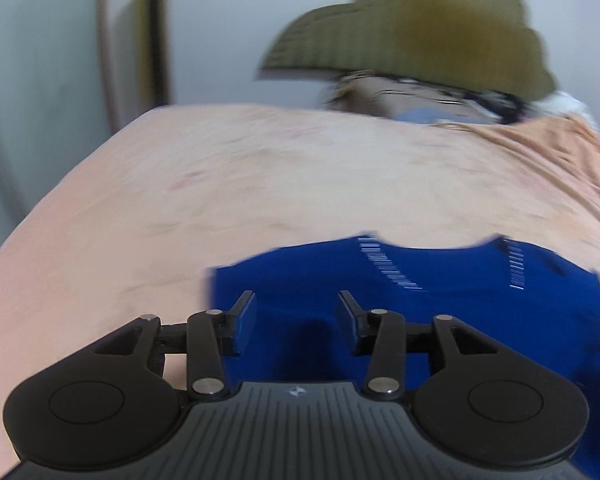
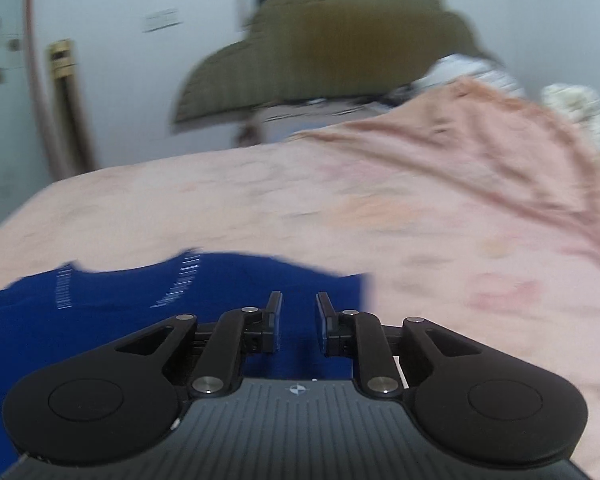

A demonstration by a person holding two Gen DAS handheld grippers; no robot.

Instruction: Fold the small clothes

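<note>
Shirt (image 1: 440,320) here is deep royal blue with two short rows of white stitch-like marks, lying flat on the peach sheet (image 1: 260,184) near the bed's near edge. Its long side runs across the bed, notched edge facing the far end. Left gripper (image 1: 296,322) and right gripper (image 2: 299,322) both hover over it, jaws apart, nothing pinched. Only the right view shows a cream knitted thing (image 2: 576,108) at the far right corner.
</note>
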